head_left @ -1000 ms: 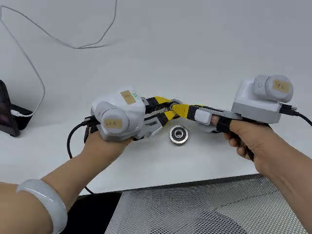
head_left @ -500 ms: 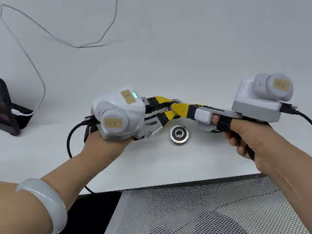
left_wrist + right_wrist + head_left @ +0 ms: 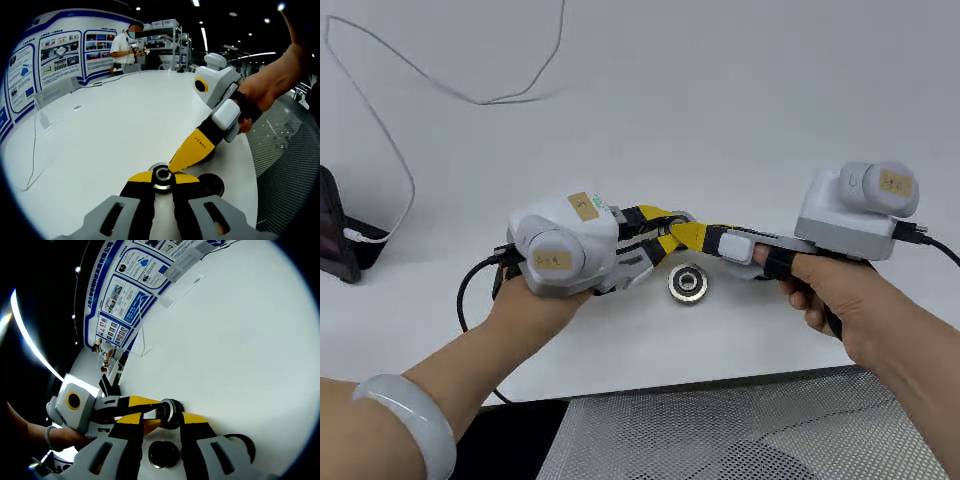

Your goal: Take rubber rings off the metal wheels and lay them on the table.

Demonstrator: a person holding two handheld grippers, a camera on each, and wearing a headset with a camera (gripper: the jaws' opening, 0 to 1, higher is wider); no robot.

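A small metal wheel (image 3: 162,176) with a dark rubber ring on it is held above the table, with my left gripper (image 3: 164,178) shut on it. My right gripper (image 3: 165,419) comes in from the right, and its yellow jaws close on the ring at the rim of that wheel (image 3: 170,412). In the head view the two grippers meet tip to tip, left gripper (image 3: 658,228) and right gripper (image 3: 678,230). A second metal wheel (image 3: 688,282) lies flat on the table just below them. It also lies under the jaws as the second wheel (image 3: 162,454).
The white table (image 3: 740,110) stretches far ahead. A thin cable (image 3: 470,95) runs across the back left, and a dark device (image 3: 335,240) stands at the left edge. A black arc, perhaps a loose ring (image 3: 242,445), lies right of my right jaws. Mesh surface (image 3: 720,430) borders the near edge.
Nothing has visibly changed in the grips. Both grippers stay joined at the wheel, and the whole picture has shifted slightly.
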